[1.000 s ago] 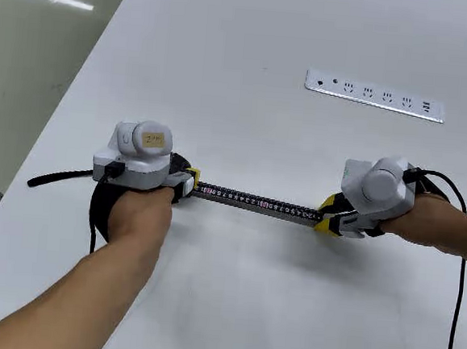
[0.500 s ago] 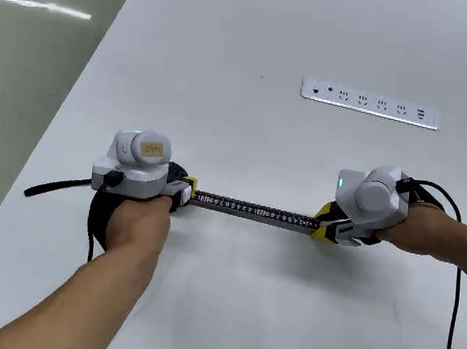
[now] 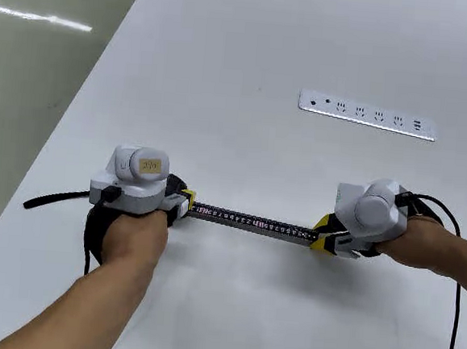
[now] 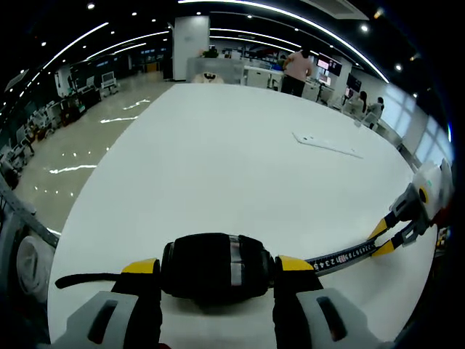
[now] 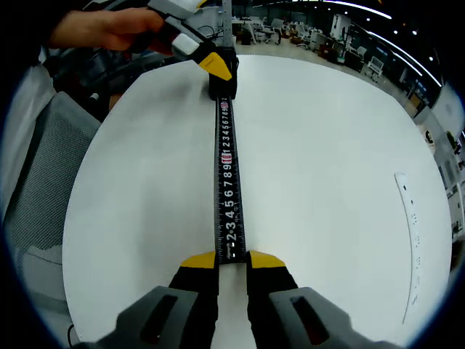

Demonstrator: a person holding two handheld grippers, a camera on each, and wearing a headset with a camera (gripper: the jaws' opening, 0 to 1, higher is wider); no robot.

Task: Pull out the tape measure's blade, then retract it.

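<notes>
Item: tape measure case (image 4: 216, 263), clamped in left tool (image 3: 183, 204) at 9 o'clock; blade (image 5: 227, 167) part-drawn over desk (image 3: 231, 304), tip pinched by right tool (image 5: 232, 259) at 3 o'clock. Likely risk: pinch slips, spring whips blade back; twist kinks it.

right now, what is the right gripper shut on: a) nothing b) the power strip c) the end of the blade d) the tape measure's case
c: the right gripper pinches the blade at its low-number end, while the left gripper holds the case.
</notes>
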